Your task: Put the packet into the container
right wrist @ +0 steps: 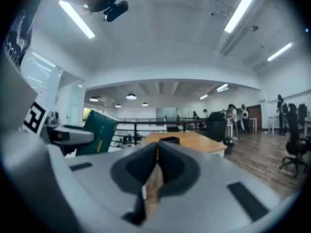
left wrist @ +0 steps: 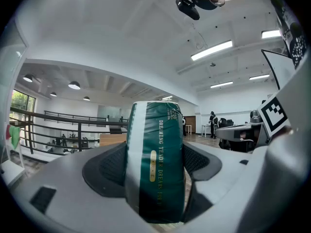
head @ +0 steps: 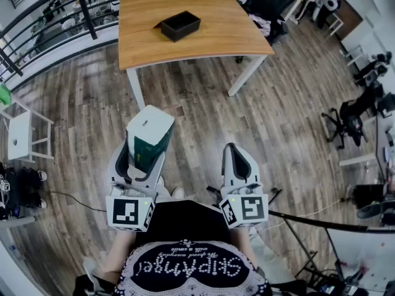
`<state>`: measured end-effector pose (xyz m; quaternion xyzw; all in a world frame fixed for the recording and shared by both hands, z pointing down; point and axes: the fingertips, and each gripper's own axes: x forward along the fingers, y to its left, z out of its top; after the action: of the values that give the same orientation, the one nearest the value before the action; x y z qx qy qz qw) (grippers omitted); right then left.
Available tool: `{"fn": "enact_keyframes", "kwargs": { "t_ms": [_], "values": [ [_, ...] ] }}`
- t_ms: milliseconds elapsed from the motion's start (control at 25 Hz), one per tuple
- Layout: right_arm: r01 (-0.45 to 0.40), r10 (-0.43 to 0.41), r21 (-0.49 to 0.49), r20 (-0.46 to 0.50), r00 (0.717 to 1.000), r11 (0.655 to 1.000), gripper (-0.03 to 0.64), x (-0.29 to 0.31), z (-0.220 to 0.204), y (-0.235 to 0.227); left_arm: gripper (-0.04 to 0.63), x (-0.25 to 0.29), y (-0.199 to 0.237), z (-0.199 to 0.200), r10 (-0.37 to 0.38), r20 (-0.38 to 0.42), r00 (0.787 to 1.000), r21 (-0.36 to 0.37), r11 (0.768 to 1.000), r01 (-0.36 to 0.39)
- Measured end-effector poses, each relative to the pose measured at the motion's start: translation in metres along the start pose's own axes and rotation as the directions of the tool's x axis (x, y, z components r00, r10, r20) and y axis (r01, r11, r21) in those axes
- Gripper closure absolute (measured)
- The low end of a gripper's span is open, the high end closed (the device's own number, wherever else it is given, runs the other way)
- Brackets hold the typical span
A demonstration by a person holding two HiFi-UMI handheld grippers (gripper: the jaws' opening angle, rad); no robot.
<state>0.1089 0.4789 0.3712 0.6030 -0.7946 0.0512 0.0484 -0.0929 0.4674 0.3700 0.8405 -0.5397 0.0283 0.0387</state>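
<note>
packet (left wrist: 155,164), lower end hidden in left claw (head: 142,156)

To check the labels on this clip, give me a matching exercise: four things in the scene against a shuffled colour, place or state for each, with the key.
Things:
1. packet
2. container
3. right gripper
4. table

Descriptions:
a. jaws together
b. wooden top, white legs
c. green and white, clamped in the left gripper
d. black, open-topped, resting on the table

Pairs: 1-c; 2-d; 3-a; 4-b
</note>
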Motion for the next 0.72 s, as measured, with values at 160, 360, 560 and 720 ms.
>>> {"fn": "enact_keyframes", "kwargs": {
  "t_ms": [160, 360, 560, 720],
  "values": [
    [-0.013, 0.013, -0.004, -0.006, 1.000, 1.000, 0.583, 0.000, -0.001, 0.000, 0.229, 0.003, -0.003, 0.001, 0.006, -0.005, 1.000, -0.009, 1.000, -0.006],
    [-0.022, 0.022, -0.006, -0.011, 1.000, 1.000, 0.583, -0.002, -0.004, -0.002, 0.229, 0.004, -0.009, -0.002, 0.003, -0.007, 1.000, -0.019, 1.000, -0.003],
    [-0.029, 0.029, -0.012, -0.013, 0.999, 1.000, 0.583, -0.004, -0.004, -0.004, 0.229, 0.006, -0.017, 0.001, -0.007, 0.001, 1.000, -0.018, 1.000, 0.007],
    [-0.035, 0.035, -0.015, -0.011, 0.999, 0.999, 0.583, -0.006, -0.005, -0.005, 0.229, 0.006, -0.019, 0.000, -0.007, 0.003, 1.000, -0.020, 1.000, 0.007]
  ]
}}
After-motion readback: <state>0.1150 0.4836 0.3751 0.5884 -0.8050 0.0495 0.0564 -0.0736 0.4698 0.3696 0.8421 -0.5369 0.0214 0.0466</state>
